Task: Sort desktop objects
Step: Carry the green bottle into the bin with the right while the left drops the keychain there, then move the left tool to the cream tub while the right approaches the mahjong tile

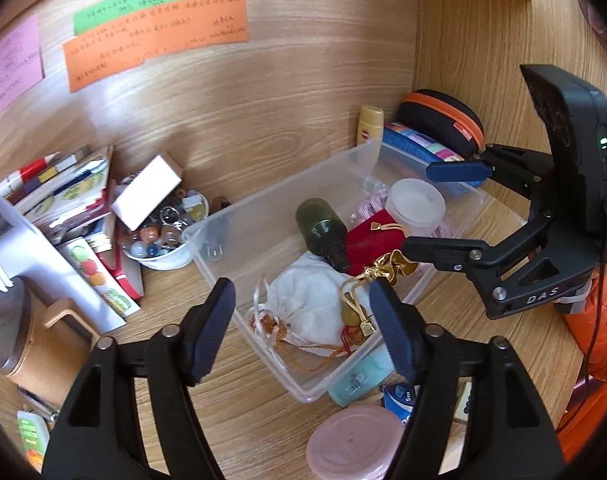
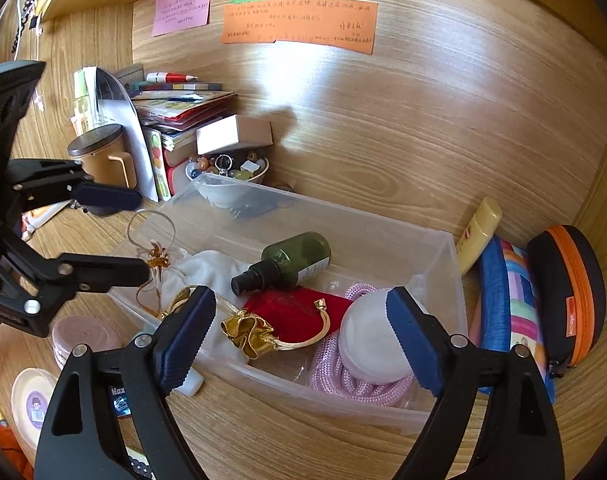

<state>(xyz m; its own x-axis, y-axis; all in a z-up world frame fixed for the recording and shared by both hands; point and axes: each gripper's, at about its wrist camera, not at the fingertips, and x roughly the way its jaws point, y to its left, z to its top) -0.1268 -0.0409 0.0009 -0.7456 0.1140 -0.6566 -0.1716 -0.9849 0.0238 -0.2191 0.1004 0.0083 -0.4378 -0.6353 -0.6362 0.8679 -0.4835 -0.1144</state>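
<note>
Left wrist view: both my grippers hang over the clear bin (image 1: 455,276), the landmark at mid-desk, with sorting well under way. Inside the bin lie a green bottle (image 1: 321,229), a red pouch (image 1: 369,242), a white bag (image 1: 311,306), a pink rope (image 2: 339,376) and a white jar (image 1: 415,202).

My left gripper (image 1: 303,324) stands released and empty above the bin's near end, tilted down over the white bag. My right gripper (image 2: 299,332) is likewise spread wide with nothing between its pads, angled down over the red pouch and jar.

Still outside the bin: a yellow tube (image 2: 479,232) behind it, cases (image 2: 543,304) to its right, a pink lid (image 1: 353,444) in front. I judge a drop just done; next calls for reaching out to one stray.
</note>
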